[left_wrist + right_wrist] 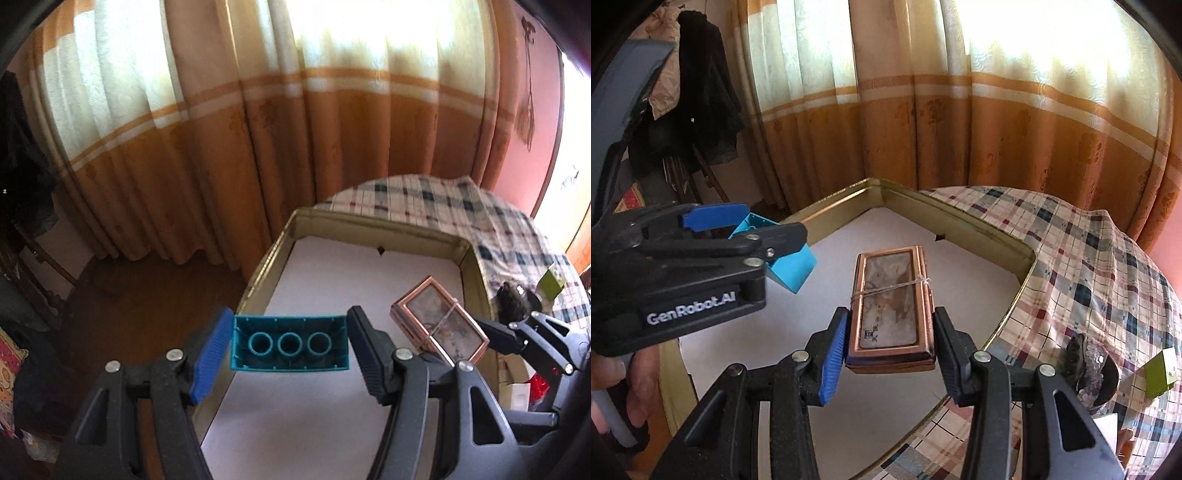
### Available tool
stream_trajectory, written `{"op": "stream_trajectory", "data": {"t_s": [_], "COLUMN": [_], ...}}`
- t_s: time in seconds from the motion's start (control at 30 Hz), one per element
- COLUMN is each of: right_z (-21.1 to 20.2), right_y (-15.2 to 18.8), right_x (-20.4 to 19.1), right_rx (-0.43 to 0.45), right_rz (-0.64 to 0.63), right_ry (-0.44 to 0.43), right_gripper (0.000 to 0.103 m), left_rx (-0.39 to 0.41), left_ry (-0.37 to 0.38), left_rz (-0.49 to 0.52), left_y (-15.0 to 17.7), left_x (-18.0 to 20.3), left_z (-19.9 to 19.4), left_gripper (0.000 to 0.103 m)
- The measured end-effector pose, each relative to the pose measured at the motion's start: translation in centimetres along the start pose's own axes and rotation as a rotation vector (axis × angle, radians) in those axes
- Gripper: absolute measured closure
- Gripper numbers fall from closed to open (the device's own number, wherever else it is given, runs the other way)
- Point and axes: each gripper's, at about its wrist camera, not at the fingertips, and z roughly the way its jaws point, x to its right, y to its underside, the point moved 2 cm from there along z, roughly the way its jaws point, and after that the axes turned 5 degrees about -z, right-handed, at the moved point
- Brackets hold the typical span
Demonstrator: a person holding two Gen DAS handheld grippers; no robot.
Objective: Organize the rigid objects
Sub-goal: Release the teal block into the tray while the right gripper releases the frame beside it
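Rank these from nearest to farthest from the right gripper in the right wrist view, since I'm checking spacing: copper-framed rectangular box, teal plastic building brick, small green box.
1. Copper-framed rectangular box: between the right gripper fingers.
2. Teal plastic building brick: upper left, in the left gripper.
3. Small green box: far right, on the plaid cloth.

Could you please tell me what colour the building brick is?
The building brick is teal, clearest in the left wrist view.

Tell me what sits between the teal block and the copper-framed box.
Only the left gripper's black finger and bare tray floor separate the teal block from the copper-framed box, in the left wrist view.
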Motion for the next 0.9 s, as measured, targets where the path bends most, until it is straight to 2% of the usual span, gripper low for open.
{"op": "stream_trajectory", "data": {"t_s": [0.2,0.27,0.3,0.33,0.37,0.43,0.7,0.9], "right_z": [0.5,0.5,0.5,0.3,0.2,-0.5,-6.5,-11.2], "right_y": [-0.1,-0.2,-0.3,-0.3,-0.3,-0.2,2.3,6.3], "right_x": [-0.3,-0.4,-0.5,-0.6,-0.6,-0.7,0.0,2.8], "right_rx": [-0.029,-0.03,-0.028,-0.02,-0.013,0.009,0.108,0.135], "right_rz": [-0.011,-0.013,-0.016,-0.017,-0.017,-0.01,0.007,0.012], "right_ry": [0.009,0.002,-0.006,-0.006,-0.003,-0.013,-0.028,0.038], "right_gripper": [0.055,0.054,0.051,0.042,0.038,0.035,0.034,0.033], "left_rx": [-0.023,-0.009,-0.002,0.007,0.023,0.046,0.139,0.181], "left_ry": [-0.017,-0.026,-0.036,-0.045,-0.049,-0.055,-0.036,-0.029], "left_rz": [0.013,0.017,0.021,0.022,0.018,0.007,-0.105,-0.147], "left_y": [-0.2,-0.2,-0.3,-0.3,-0.3,-0.1,2.1,4.1], "left_x": [-0.1,0.0,0.0,0.0,0.0,-0.3,-2.0,-1.5], "left_z": [0.5,0.2,0.1,-0.1,-0.5,-1.4,-5.4,-7.7], "left_gripper": [0.039,0.037,0.032,0.029,0.023,0.019,0.007,0.006]}}
